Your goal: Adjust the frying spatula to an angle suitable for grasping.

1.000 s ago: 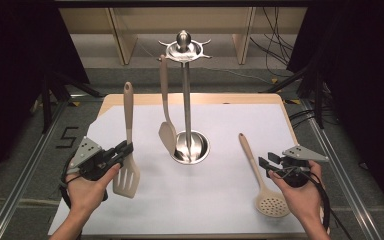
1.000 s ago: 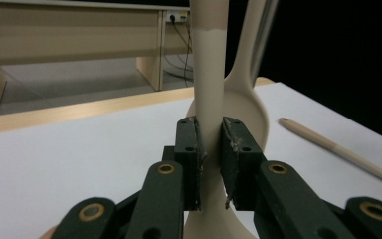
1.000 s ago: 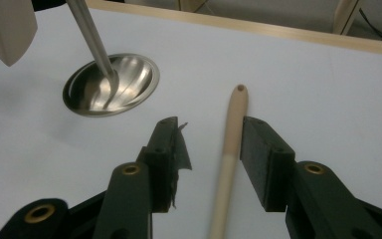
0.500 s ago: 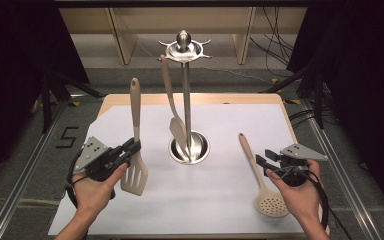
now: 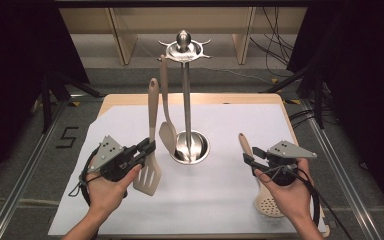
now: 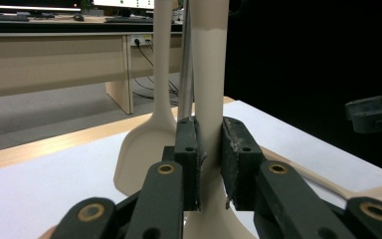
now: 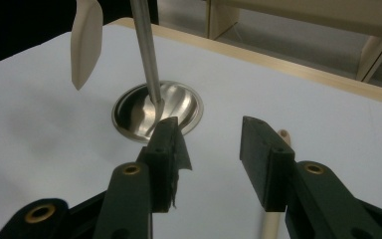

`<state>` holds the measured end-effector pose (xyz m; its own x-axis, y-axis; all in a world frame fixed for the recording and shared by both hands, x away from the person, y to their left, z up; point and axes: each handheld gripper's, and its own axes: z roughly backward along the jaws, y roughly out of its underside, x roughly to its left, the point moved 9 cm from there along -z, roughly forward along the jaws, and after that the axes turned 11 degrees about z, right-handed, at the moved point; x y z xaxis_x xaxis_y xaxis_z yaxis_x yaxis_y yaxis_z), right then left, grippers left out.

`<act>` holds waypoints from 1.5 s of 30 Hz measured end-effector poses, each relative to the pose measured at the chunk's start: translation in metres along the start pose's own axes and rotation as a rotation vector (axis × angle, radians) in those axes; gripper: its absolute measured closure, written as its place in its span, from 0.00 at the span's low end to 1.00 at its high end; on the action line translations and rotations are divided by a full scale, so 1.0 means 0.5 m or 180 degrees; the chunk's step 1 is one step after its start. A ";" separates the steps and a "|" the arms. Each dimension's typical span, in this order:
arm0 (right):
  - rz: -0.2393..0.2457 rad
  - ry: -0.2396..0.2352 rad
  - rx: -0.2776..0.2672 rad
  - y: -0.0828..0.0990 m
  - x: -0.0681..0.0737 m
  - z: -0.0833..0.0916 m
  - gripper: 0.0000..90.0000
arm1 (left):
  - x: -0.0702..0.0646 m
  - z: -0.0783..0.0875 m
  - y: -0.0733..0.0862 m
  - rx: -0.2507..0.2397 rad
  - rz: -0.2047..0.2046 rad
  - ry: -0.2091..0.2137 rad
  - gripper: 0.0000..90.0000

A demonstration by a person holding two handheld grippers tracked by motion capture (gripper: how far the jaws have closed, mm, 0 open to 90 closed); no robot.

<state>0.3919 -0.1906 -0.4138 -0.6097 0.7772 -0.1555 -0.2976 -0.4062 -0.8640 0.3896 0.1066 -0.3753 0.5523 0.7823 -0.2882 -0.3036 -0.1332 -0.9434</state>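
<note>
Field notes, utensil stand (image 5: 186, 100) as landmark. Left gripper (image 5: 147, 149) sits just left of the stand's base (image 5: 192, 148), jaws pinched on the handle of the slotted turner (image 5: 150, 145); in the left gripper view the pads (image 6: 186, 149) press the handle (image 6: 209, 74) from both sides. Turner is held near upright, blade down, handle tip up near the hook ring (image 5: 185, 50) but below it and to its left, not on a hook. Grip is low on the handle, prob. so the hole end stays free for hanging. One spatula (image 5: 166, 115) already hangs from the ring, blade just left of the pole and above the base; the left gripper view shows it behind the gripped handle (image 6: 154, 124). Right gripper (image 5: 252, 161) is right of the base, jaws spread, nothing between them; right gripper view looks past the open jaws to the base (image 7: 156, 112) and pole. Slotted spoon (image 5: 267, 202) lies on the white bench sheet (image 5: 220, 210) right of the base, handle (image 7: 271, 221) passing under the right gripper, bowl end toward the person. Looks like the spoon is next in line, right gripper waiting over it. Judgement: turner needs more lift before its hole can meet a hook.
</note>
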 end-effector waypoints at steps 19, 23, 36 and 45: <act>0.0000 -0.0529 -0.0544 -0.144 0.087 -0.003 0.67 | -0.087 -0.074 0.012 0.0121 -0.0139 0.0265 0.86; 0.0079 -0.0528 -0.0593 -0.175 0.097 -0.012 0.67 | -0.104 -0.090 0.019 0.0168 -0.0166 0.0327 0.86; 0.0133 -0.0588 -0.0717 -0.213 0.107 -0.025 0.66 | -0.146 -0.127 0.034 0.0267 -0.0187 0.0464 0.86; 0.0093 -0.0627 -0.0822 -0.240 0.111 -0.024 0.64 | -0.166 -0.137 0.043 0.0320 -0.0237 0.0527 0.86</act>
<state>0.4029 -0.0929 -0.3244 -0.7532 0.6488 -0.1079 -0.0971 -0.2720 -0.9574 0.3903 -0.0028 -0.3826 0.6938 0.6758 -0.2490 -0.3285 -0.0108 -0.9445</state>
